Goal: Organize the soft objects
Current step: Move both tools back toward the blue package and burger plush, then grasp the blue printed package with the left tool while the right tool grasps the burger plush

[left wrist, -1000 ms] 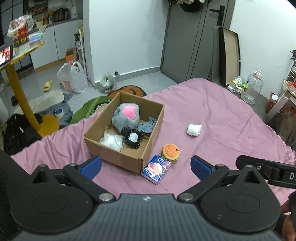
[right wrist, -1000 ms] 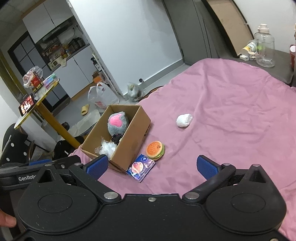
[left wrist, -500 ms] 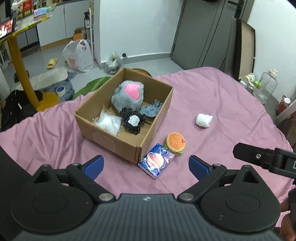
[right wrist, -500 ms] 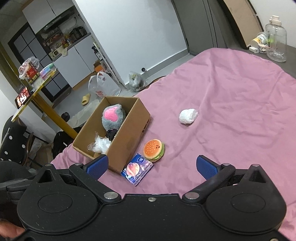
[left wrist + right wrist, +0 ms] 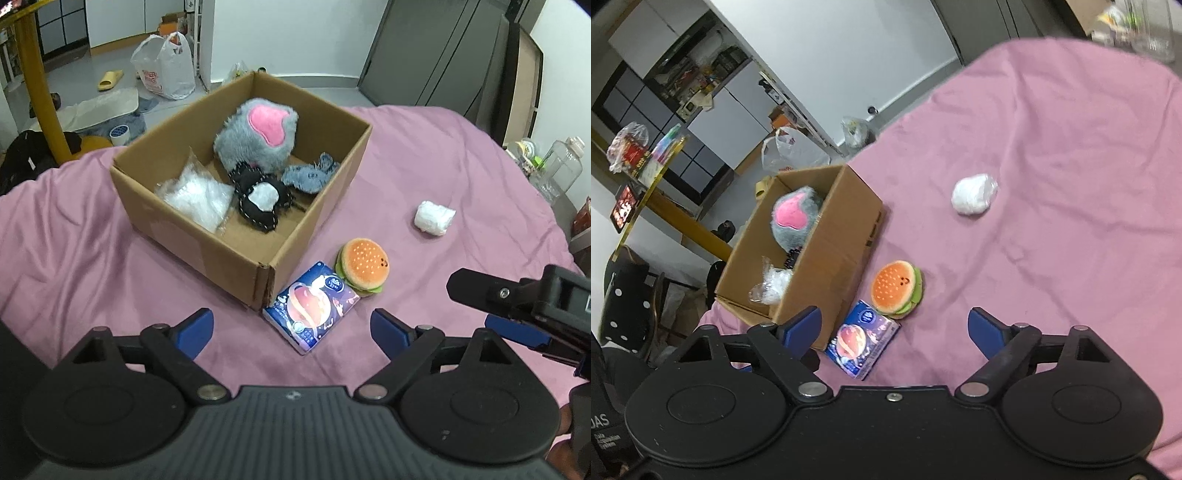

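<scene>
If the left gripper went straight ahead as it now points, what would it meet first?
Most likely the tissue pack, lying just ahead of the open left gripper, beside the box corner. Depth is uncertain.

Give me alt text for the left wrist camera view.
The open left gripper hovers over a pink bedsheet, facing a cardboard box of plush toys. Beside it lie a tissue pack, burger plush and white bundle.

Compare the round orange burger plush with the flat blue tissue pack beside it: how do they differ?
The round orange burger plush is domed and fuzzy; the flat blue tissue pack is rectangular, with a glossy printed wrapper. The plush lies clear of the brown cardboard box; the pack sits against the box's near corner. Both lie outside the box on the pink sheet, side by side, ahead of both open grippers.
</scene>
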Action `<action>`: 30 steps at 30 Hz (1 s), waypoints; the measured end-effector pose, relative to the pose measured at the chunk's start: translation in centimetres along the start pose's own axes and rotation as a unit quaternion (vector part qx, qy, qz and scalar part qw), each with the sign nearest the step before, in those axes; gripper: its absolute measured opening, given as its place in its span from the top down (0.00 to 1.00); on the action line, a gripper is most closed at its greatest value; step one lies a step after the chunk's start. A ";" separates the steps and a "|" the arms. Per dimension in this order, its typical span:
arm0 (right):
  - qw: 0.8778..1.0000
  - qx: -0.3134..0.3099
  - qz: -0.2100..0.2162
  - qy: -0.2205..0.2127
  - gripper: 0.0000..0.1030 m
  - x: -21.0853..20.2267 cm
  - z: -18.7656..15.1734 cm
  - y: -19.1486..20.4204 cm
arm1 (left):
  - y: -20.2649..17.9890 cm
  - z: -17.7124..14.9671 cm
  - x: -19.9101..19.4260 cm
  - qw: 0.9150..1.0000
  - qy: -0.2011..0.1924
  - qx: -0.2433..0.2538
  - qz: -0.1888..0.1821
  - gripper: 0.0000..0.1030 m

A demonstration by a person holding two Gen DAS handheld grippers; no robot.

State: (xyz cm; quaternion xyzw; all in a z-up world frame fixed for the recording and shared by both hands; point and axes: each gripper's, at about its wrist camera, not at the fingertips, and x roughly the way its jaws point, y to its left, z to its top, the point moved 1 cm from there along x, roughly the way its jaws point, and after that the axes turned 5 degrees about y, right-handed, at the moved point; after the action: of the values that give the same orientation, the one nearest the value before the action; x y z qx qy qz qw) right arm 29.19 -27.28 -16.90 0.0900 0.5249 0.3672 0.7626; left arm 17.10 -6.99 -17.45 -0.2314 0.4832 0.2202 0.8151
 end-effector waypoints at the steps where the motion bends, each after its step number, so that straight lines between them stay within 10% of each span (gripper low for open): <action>1: 1.000 0.006 0.003 0.003 0.17 0.3 0.0 -0.5 | 0.0 0.0 0.5 1.000 0.001 0.002 -0.001 0.11; 30: 0.998 0.056 0.003 0.041 0.17 4.0 1.4 -3.2 | -1.1 0.4 8.0 0.998 0.031 -0.055 -0.029 0.11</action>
State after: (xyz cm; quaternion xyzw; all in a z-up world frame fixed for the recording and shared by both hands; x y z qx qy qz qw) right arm 32.57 -26.59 -20.92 0.1185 0.5750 0.3430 0.7333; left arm 21.57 -6.57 -24.24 -0.2963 0.4886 0.2156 0.7918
